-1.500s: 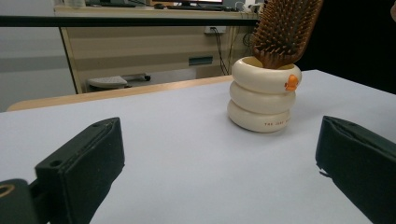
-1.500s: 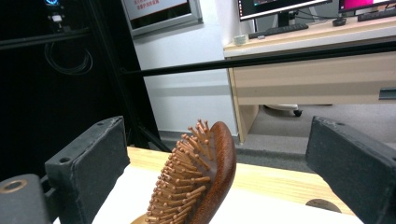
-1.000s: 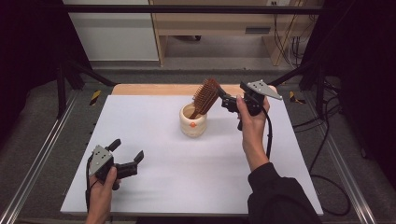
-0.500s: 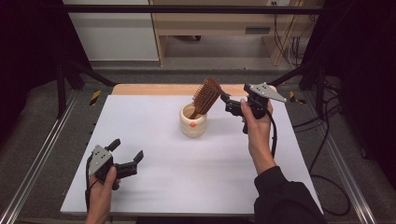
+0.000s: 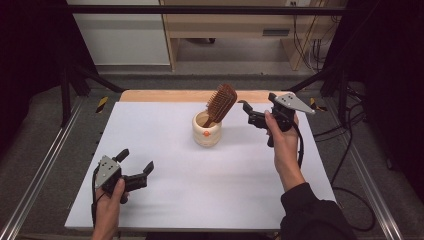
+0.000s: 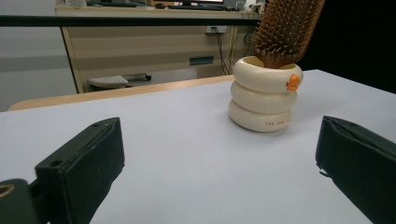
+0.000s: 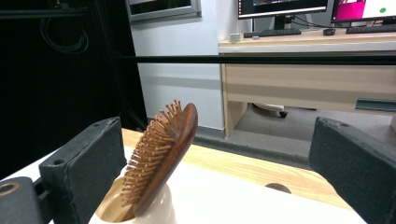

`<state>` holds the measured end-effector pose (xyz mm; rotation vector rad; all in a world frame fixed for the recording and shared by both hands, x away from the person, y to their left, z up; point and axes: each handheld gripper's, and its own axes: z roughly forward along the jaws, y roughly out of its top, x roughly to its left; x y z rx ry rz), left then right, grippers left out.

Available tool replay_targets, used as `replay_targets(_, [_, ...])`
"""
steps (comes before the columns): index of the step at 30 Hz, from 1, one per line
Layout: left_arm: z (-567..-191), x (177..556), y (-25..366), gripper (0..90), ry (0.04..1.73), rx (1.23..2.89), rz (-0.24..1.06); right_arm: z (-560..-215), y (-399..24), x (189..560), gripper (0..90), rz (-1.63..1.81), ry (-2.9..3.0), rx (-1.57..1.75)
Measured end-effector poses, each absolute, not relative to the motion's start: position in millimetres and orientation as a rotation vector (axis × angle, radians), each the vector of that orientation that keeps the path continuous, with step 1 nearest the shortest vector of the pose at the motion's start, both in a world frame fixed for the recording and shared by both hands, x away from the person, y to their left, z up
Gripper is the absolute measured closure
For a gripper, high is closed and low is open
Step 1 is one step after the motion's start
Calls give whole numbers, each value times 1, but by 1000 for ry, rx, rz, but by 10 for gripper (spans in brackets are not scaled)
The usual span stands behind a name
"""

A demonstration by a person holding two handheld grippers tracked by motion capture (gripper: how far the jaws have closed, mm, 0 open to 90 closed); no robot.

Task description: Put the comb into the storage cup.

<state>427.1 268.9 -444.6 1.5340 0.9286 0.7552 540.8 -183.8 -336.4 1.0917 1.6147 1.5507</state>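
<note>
- One hairbrush (image 5: 220, 102) is standing handle-down in one cream cup (image 5: 206, 131) near the middle of the white table (image 5: 170, 200), its bristled wooden head leaning out over the rim toward my right side.
- I am holding my right gripper (image 5: 251, 113) above the table just beside the brush head, apart from it, with the jaws spread wide and nothing between them.
- In the right gripper view, the brush (image 7: 163, 154) is tilting up out of the cup (image 7: 154, 215) between my two black jaws, closer to the left one, its bristles facing that jaw, with clear air on both sides.
- I am resting my left gripper (image 5: 135, 167) low at the near left part of the table, well apart from the cup, its jaws also spread and empty.
- In the left gripper view, the cup (image 6: 264, 95) is showing as three stacked rings with one small orange duck mark on the top ring, and the brush head (image 6: 287, 28) is rising from its mouth.
- Two grippers, one brush and one cup are on show; a wooden strip (image 5: 165, 96) is edging the far side of the table.
</note>
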Motion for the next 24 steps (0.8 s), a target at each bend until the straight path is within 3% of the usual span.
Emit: replay_targets(24, [-445, 427, 269, 13, 929, 1534, 756, -335, -207, 522, 39, 1531, 1598, 1084])
